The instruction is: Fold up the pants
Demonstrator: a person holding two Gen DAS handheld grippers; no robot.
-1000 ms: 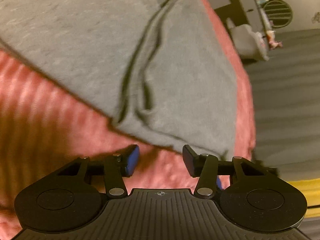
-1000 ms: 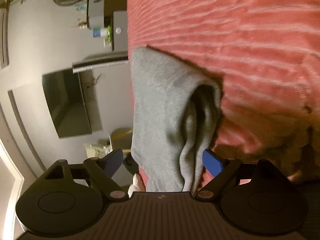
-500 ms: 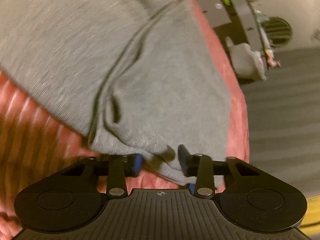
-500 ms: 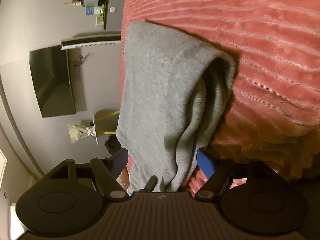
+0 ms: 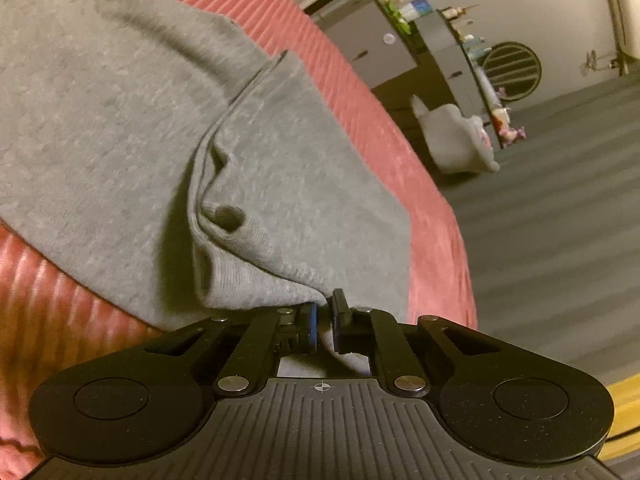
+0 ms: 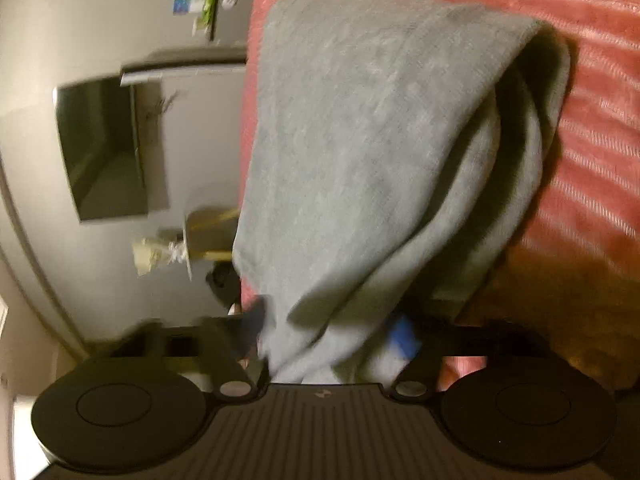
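My left hand-held gripper [image 5: 323,322] is clamped on a bunched corner of the grey pants [image 5: 120,128], its pads nearly together with a thin wad of cloth between them. My right hand-held gripper [image 6: 326,334] has cloth lying between its fingers, but the view is blurred there, so I cannot tell whether it has closed on the fabric or only straddles it. The pants [image 6: 360,140] lie on the red ribbed bedspread [image 5: 60,304] near the bed's edge, with the floor and a dresser [image 5: 400,48] beyond; one end is doubled over loosely, and a puckered ridge runs away from my left grip. To do this fold well, I judge I should confirm the right grip first, then lift both corners together at an even height and keep the span taut so that ridge pulls flat. I would lay the edge down square with the layer beneath, staying clear of the bed's edge so nothing slides off.
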